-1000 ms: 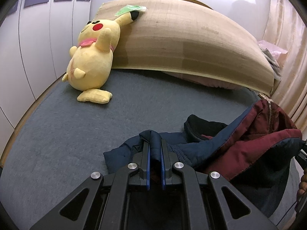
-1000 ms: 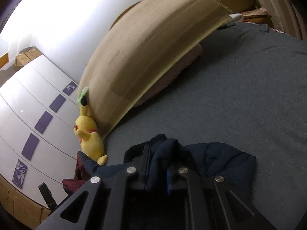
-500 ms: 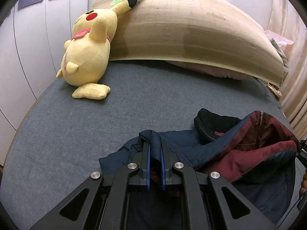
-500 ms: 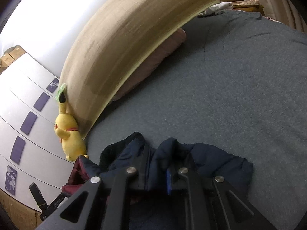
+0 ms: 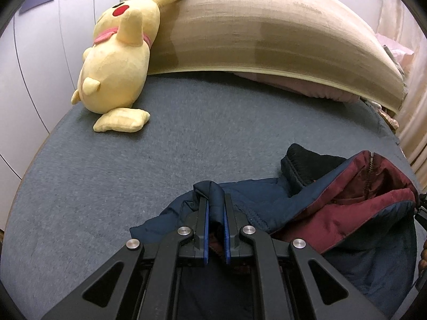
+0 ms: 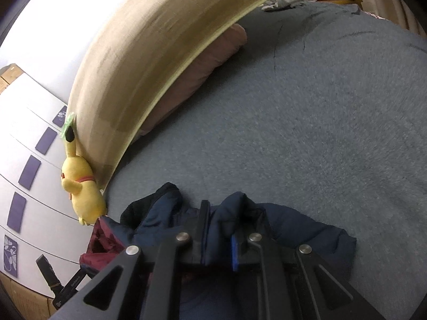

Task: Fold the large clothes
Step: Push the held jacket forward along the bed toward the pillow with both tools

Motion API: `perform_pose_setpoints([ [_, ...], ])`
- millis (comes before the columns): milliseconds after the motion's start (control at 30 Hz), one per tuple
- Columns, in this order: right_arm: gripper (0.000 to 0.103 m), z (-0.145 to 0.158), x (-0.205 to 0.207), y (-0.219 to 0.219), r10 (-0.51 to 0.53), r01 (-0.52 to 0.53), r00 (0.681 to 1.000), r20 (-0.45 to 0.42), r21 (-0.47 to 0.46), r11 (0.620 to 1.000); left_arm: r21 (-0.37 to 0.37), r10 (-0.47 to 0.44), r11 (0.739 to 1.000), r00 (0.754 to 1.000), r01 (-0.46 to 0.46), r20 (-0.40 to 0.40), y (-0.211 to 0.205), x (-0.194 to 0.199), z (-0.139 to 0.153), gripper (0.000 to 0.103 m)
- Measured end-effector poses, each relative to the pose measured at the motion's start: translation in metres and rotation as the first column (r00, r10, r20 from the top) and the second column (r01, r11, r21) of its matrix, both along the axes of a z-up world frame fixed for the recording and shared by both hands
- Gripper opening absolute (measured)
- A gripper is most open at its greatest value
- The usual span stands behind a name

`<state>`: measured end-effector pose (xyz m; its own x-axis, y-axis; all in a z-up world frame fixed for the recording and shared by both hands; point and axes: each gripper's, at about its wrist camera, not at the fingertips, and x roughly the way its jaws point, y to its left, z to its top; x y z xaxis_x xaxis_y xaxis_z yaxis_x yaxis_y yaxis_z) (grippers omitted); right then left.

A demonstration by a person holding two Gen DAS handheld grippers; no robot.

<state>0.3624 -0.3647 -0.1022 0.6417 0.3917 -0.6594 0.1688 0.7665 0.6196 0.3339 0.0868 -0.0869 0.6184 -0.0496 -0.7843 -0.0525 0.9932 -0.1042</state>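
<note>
A navy padded jacket (image 5: 269, 200) with a maroon lining (image 5: 355, 213) lies bunched on the grey bed (image 5: 186, 138). My left gripper (image 5: 215, 208) is shut on a fold of the jacket's navy edge. In the right wrist view my right gripper (image 6: 221, 224) is shut on another thick navy fold of the jacket (image 6: 301, 226). The maroon lining (image 6: 101, 237) shows at the left there. The jacket's lower part is hidden under both grippers.
A yellow plush toy (image 5: 120, 61) leans on the tan headboard (image 5: 267, 37) at the bed's far left; it also shows in the right wrist view (image 6: 82, 186). A pink pillow (image 6: 202, 72) lies under the headboard. White wardrobe doors (image 5: 40, 53) stand left. Curtains (image 5: 416, 101) hang right.
Both grippers have moved forward over the bed with the jacket in them; the plush toy and headboard look nearer. The grips have not changed.
</note>
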Motion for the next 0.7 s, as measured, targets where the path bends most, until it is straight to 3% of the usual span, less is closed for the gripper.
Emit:
perform_pose_setpoints([
  [700,0.013,-0.011,0.022,-0.002,0.002,-0.002,0.999,-0.04,-0.002,1.0,0.01,0.005,1.0,0.999,-0.005,-0.04,0.0,0.018,-0.015,0.009],
])
